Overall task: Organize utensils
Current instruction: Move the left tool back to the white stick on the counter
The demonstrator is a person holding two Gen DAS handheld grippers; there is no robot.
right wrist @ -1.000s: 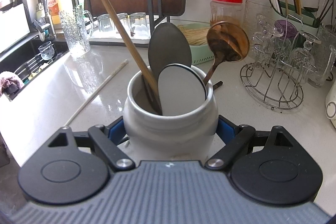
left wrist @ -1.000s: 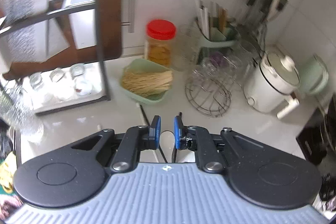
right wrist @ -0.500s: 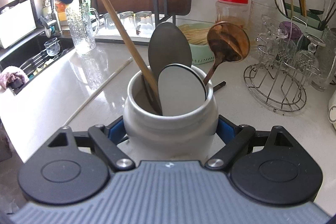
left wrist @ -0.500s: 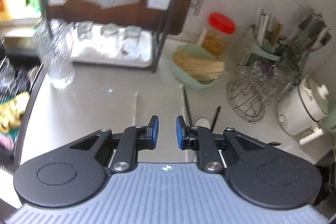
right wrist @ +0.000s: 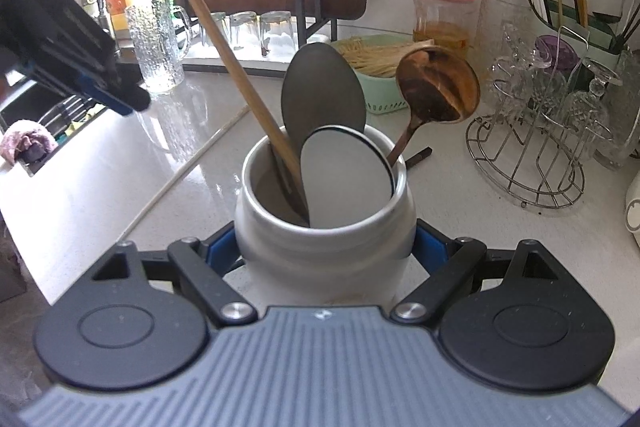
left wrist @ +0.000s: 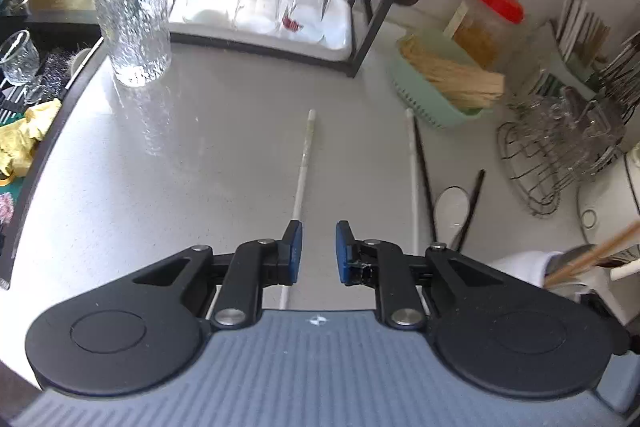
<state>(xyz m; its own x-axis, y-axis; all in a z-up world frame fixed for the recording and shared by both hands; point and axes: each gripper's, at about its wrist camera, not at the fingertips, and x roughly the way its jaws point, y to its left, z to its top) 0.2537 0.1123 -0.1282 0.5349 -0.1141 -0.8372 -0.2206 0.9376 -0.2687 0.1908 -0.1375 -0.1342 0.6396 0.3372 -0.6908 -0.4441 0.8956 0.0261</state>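
The white ceramic crock (right wrist: 324, 247) sits on the pale counter (left wrist: 200, 167), clamped between the blue pads of the right gripper (right wrist: 324, 251); it holds a long wooden chopstick (right wrist: 224, 55) leaning left, a grey spoon (right wrist: 322, 91), a white spoon (right wrist: 346, 179) in front of it and a brown wooden ladle (right wrist: 438, 87) tipping right. Behind, a green basket (left wrist: 432, 95) is filled with pale sticks, a red-lidded jar (right wrist: 444, 11) holds something yellowish, and a green caddy (right wrist: 580, 27) carries more chopsticks. The left gripper (left wrist: 318, 251) has dropped low over the counter since a second ago, its jaws slightly apart with nothing between them; a white chopstick (left wrist: 302, 171) lies just beside its left pad, another white chopstick (left wrist: 412, 179) and a black chopstick (left wrist: 424, 175) lie to the right by a white spoon on the counter (left wrist: 452, 203). The white chopstick's near end is hidden under the gripper, and the crock's base is hidden behind the right gripper's body.
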